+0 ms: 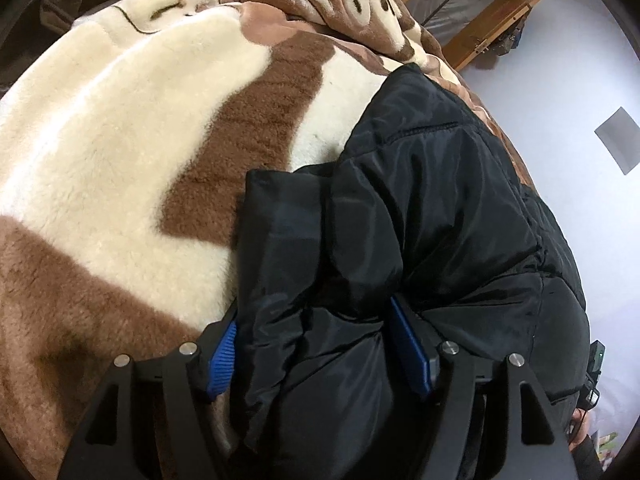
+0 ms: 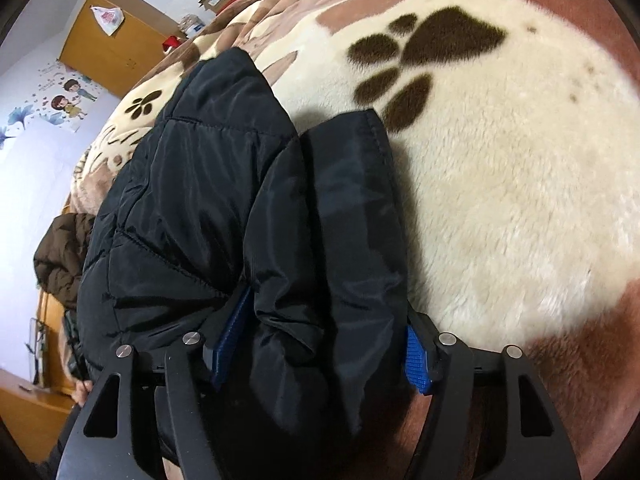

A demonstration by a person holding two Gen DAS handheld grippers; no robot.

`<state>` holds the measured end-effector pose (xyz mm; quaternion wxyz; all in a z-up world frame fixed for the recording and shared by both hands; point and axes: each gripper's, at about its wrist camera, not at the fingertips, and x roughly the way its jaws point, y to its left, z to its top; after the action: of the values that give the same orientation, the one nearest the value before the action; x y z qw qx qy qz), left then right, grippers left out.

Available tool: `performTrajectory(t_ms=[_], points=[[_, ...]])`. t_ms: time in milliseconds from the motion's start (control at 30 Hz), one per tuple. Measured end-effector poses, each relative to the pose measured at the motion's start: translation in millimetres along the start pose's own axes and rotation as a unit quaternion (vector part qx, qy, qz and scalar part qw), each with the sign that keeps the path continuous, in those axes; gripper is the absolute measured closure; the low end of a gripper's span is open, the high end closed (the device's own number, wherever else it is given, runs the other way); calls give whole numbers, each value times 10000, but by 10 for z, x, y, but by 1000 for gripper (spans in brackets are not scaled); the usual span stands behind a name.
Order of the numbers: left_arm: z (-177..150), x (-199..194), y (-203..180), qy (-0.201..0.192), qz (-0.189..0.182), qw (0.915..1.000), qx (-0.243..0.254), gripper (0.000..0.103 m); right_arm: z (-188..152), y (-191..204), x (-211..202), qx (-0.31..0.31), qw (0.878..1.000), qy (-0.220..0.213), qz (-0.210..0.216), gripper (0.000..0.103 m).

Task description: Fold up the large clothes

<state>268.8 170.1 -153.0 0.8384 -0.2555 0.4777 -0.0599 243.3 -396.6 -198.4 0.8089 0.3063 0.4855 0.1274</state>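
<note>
Jaws of my left gripper [image 1: 320,344] stand wide, with a fold of the black jacket [image 1: 420,220] bunched between them. The left blue pad [image 1: 222,360] sits at the fabric's edge and the right one [image 1: 410,350] lies against a crease; whether either presses I cannot tell, so I read this gripper as open around the cloth, not clamped.

My right gripper [image 2: 320,340] is also spread wide, with a thick fold of the jacket [image 2: 224,200] filling the gap. Its left pad [image 2: 230,334] is partly buried in the padding and its right pad [image 2: 416,360] touches the outer edge of the sleeve-like fold [image 2: 352,220]. I cannot tell if the fold is gripped or only lying between the pads.

The jacket lies on a plush blanket [image 2: 520,200], cream and brown, with dark paw prints [image 2: 424,60] just beyond the fold in the right view. In the left view the jacket lies on the blanket's right part, near the edge.

Further out: a wooden cabinet [image 2: 116,40] with a plastic bag [image 2: 107,16] on it at far left, cartoon wall stickers [image 2: 68,100], and a brown garment [image 2: 64,256] at left. The left view shows a wooden frame [image 1: 476,8] at far right above a pale floor [image 1: 560,80].
</note>
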Motion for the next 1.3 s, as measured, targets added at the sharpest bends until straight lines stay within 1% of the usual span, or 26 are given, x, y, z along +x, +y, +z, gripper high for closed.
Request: performTrajectory(t_ms=[67,200,233,267,300,333,367,400,433,467,533,600,733,833,1000,1033,1133,1300], points=[[48,78,24,105,-122,9998,-72,31,58,17,94,-26,10000,78,20,37],[114,170,-18,191,-173,9997,-27,30,137,103,205,-147,9998,136,-52,37],[109,170,-31,186,-151,9997,-3,31,134,104,204,-149,9998,134,-49,38],[101,154,-45,164,-142,9998,24,34,134,104,198,-128,9998,127,-16,42],[86,128,-80,113,-124,9998,72,42,131,123,175,-130,9999,102,9,47],[67,96,-141,67,-47,9998,172,49,120,156,138,-161,9998,82,-10,56],[61,67,-199,37,60,9996,285,53,108,189,103,-199,9998,65,-55,62],[55,17,-264,3,180,9990,403,61,105,242,58,-267,9995,51,-130,64],[54,-37,-318,-29,277,9985,479,67,104,267,21,-295,9994,31,-182,68],[54,-99,-358,-74,377,9977,565,69,103,296,-31,-307,9993,-4,-226,71],[51,-250,-454,-220,509,9961,693,74,92,385,-175,-410,9987,-120,-280,74],[19,-475,-535,-425,504,9949,763,75,58,494,-353,-541,9979,-249,-256,76],[-121,-880,-637,-672,419,9934,830,76,-66,625,-698,-713,9965,-408,-148,77],[-278,-1152,-670,-781,360,9927,846,76,-199,669,-931,-796,9955,-505,-36,77],[-470,-1471,-717,-911,219,9926,768,76,-400,705,-1197,-850,9946,-593,47,77],[-498,-1513,-727,-927,211,9924,776,76,-402,769,-1189,-849,9945,-608,53,77],[-576,-1627,-782,-963,191,9919,807,76,-429,769,-1247,-830,9945,-639,95,77],[-532,-1687,-911,-1008,179,9910,865,76,-391,750,-1316,-804,9941,-716,139,77]])
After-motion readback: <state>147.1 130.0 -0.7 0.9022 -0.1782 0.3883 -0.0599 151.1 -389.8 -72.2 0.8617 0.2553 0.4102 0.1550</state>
